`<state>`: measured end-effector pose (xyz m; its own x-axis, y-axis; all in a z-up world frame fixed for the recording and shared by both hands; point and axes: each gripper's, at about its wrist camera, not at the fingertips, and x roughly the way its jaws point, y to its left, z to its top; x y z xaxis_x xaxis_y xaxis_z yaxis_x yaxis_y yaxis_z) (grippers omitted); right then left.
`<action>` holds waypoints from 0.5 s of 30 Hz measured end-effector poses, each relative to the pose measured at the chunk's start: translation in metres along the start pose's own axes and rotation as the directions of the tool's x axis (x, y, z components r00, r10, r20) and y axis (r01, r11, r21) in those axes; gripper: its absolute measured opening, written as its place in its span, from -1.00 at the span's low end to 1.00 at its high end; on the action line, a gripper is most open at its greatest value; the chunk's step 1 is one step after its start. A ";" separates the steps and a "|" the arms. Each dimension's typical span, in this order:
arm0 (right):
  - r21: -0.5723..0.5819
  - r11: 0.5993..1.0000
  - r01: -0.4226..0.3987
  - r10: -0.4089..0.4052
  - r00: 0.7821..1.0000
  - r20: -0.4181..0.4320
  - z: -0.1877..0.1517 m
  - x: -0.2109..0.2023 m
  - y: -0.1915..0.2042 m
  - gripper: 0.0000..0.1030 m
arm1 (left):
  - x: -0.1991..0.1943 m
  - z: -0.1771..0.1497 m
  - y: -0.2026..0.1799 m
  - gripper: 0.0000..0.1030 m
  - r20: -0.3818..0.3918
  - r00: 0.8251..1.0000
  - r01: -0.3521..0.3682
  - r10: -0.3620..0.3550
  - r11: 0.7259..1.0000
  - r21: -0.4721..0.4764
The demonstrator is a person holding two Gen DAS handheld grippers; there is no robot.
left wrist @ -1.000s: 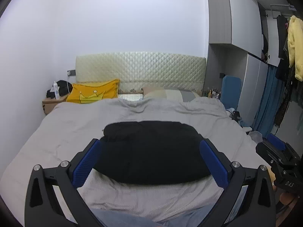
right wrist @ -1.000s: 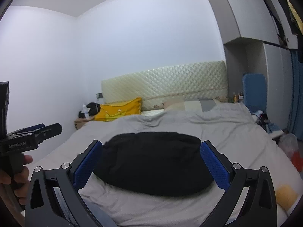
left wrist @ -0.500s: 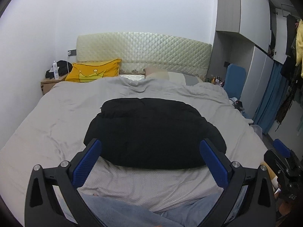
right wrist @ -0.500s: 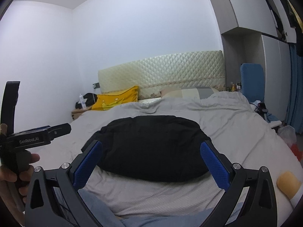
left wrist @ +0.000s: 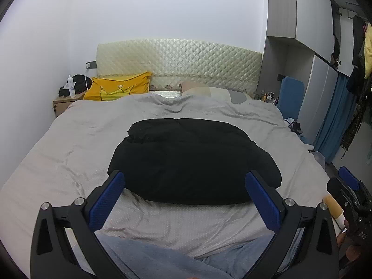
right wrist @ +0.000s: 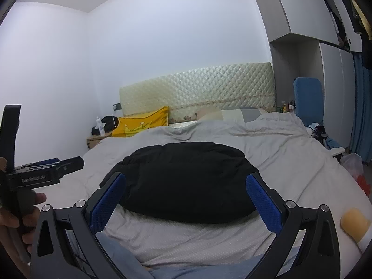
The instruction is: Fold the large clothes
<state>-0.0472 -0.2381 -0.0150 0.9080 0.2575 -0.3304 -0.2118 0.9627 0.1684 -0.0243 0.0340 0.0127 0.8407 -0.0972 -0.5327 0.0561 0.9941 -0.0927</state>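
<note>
The black garment (left wrist: 193, 160) lies in a thick, rounded bundle on the middle of the bed (left wrist: 69, 153), folded over on itself, with a bulging near edge and a raised ridge along its far left corner. Its cloth is matte and so dark that few creases can be read; from the right wrist view the garment (right wrist: 186, 181) shows the same low, puffy mound with soft wrinkles along the top. It rests on a grey cover that is lightly rumpled around it.

The left gripper (left wrist: 184, 194) hangs above the near edge of the garment, jaws spread wide and holding nothing, the blue pads (left wrist: 107, 200) apart on either side of the bundle. The right gripper (right wrist: 186, 196) is held the same way, jaws wide and empty, just short of the garment's near edge. In the right view the left gripper (right wrist: 46, 171) shows to the left of the garment, gripped by a hand (right wrist: 16, 211).

Beyond the garment, a yellow pillow (left wrist: 117, 88) leans at the quilted headboard (left wrist: 181, 60). Right of the garment, off the bed, stand a blue chair (left wrist: 291, 93) and a wardrobe (left wrist: 320, 53).
</note>
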 end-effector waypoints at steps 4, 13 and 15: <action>0.004 1.000 0.005 -0.005 1.000 -0.007 0.000 0.000 0.000 1.00 | -0.001 0.000 0.001 1.00 -0.002 1.000 0.013 -0.013 1.000 -0.008; 0.001 1.000 0.014 -0.014 1.000 -0.013 -0.001 0.001 0.001 1.00 | 0.000 -0.003 0.000 1.00 0.002 1.000 -0.018 0.018 1.000 0.000; 0.003 1.000 0.010 -0.010 1.000 -0.013 -0.001 0.001 0.002 1.00 | 0.001 -0.003 0.001 1.00 -0.003 1.000 -0.014 0.014 1.000 -0.004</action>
<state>-0.0472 -0.2363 -0.0155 0.9053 0.2486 -0.3444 -0.2012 0.9651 0.1677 -0.0249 0.0349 0.0093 0.8398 -0.0838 -0.5364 0.0424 0.9951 -0.0890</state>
